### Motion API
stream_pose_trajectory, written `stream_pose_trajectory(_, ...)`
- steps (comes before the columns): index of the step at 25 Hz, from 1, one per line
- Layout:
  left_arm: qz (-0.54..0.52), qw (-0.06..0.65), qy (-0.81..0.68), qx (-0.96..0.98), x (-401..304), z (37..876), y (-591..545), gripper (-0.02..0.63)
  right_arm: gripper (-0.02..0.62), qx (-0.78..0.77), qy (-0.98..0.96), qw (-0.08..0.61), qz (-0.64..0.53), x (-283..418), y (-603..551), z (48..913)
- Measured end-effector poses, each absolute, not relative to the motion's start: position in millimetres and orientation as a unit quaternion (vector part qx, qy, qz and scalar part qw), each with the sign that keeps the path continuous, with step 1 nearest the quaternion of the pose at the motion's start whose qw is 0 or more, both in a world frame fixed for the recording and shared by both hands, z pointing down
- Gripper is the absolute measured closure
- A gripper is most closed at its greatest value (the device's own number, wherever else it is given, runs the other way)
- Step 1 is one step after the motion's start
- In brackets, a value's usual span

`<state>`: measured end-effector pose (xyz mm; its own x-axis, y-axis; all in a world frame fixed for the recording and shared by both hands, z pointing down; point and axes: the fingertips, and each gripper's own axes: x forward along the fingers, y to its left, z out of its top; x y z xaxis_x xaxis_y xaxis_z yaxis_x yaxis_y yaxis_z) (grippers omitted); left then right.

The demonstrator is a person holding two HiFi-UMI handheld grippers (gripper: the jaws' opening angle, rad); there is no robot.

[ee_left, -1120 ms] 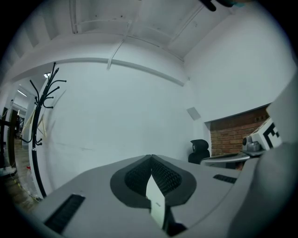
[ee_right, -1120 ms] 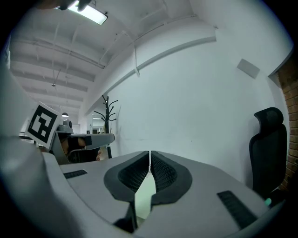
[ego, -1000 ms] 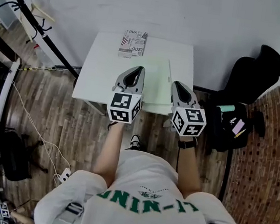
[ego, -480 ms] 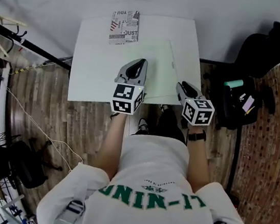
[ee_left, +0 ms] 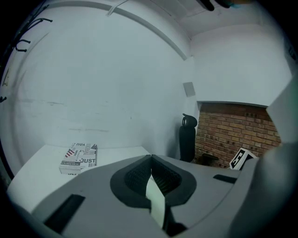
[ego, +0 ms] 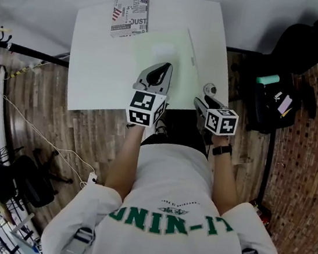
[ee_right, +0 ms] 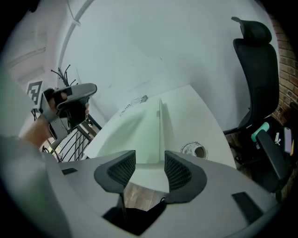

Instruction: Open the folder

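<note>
**A:** What's different nearest to us?

**B:** Both tongs have come down toward the bench (ego: pixel 92 82) since a second ago. Our right tongs (ee_right: pixel 150 155) were almost shut then. They're opening now and stand wide, with nothing between the pads. Through the gap we see only the bench's near edge and the floor.

**A:** And our left tongs?

**B:** The left tongs (ego: pixel 165 69) have their tips together and sit over the near part of the folder (ego: pixel 160 53). A pale sliver shows behind the tips. We can't tell whether that's a pinched sheet or only the surface below.

**A:** Where does the folder lie?

**B:** It's pale green, flat and closed, in the middle of the bench, with its near edge just ahead of our right tongs. A small ring (ego: pixel 210 89) lies on the bench just to its right. A printed booklet (ego: pixel 131 14) sits at the far left corner, and a black chair (ego: pixel 300 38) stands off to the right.

**A:** So what does the widening mean?

**B:** We judge that we're lining up to pinch the cover's edge. The cover isn't lifted yet.
</note>
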<state>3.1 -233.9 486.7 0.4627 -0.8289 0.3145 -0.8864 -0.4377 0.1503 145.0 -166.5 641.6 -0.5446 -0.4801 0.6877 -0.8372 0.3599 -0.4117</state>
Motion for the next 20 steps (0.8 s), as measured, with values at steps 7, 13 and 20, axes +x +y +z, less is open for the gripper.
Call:
stream_pose_trajectory(7,0.110,0.165,-0.494,0.846,11.5,511.0,-235.4,0.591,0.402,0.420,-0.776,0.235,0.408,141.5,-167.5,665.9)
stream_pose_trajectory(13,0.114,0.167,-0.487,0.850,17.6,515.9,-238.9,0.591,0.439,0.425,-0.751,0.223,0.454,149.5,-169.1,670.9)
stream_pose_trajectory(20,0.113,0.171,-0.493,0.845,9.5,519.1,-241.7,0.591,0.453,0.433,-0.712,0.177,0.523,146.5,-170.0,671.6)
